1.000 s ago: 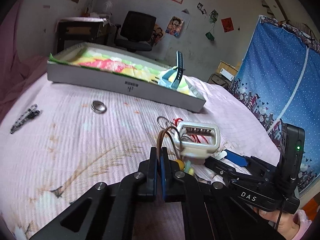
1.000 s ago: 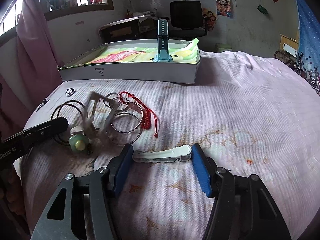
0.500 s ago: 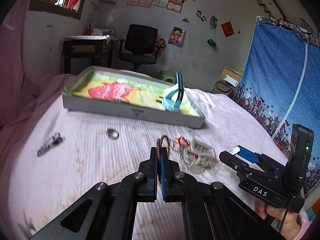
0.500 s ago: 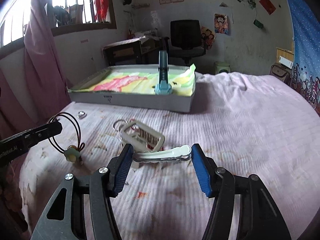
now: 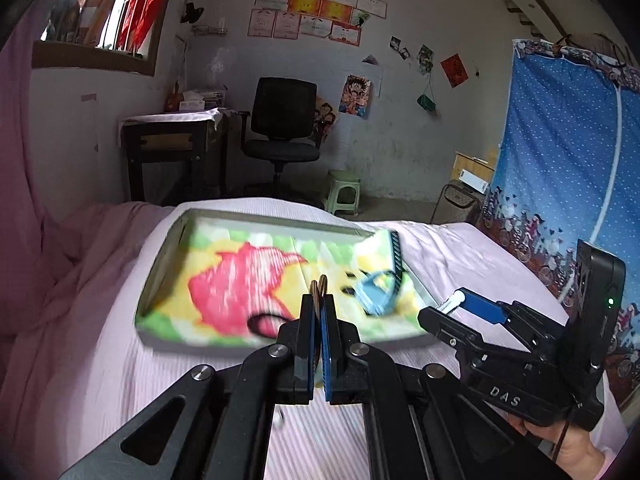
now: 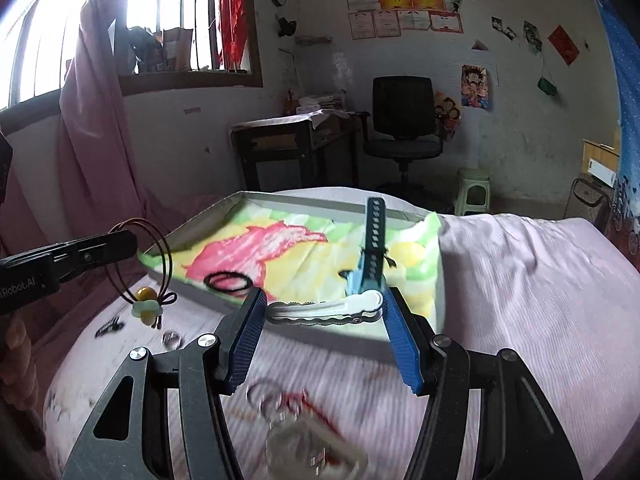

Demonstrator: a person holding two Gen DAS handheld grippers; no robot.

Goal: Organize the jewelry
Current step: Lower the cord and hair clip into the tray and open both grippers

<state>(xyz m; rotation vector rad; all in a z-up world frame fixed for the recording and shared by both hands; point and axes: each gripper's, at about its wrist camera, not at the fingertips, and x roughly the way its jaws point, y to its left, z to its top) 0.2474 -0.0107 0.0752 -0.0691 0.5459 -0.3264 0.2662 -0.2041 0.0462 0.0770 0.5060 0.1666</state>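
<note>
My left gripper [image 5: 319,307] is shut on a brown cord bracelet [image 5: 319,285]; from the right wrist view its loops [image 6: 154,254] hang below the gripper [image 6: 129,242] with a yellow bead and green flower [image 6: 146,303]. A white hair clip [image 6: 325,309] lies crosswise in my right gripper [image 6: 324,304], which is shut on its two ends. Both are held above the bed, just in front of the shallow box [image 5: 276,222] lined with colourful cloth. In the box [image 6: 320,202] are a blue watch [image 6: 371,254] and a black hair tie [image 6: 228,282].
Blurred rings, a red cord and a pale comb [image 6: 298,424] lie on the pink bedspread under the right gripper. A small ring [image 6: 172,339] and a dark hairpin [image 6: 107,326] lie to the left. A desk, an office chair [image 5: 282,124] and a stool stand beyond the bed.
Both grippers have risen off the bed and moved toward the box, each still holding its piece. The pile of jewelry has dropped below the left view.
</note>
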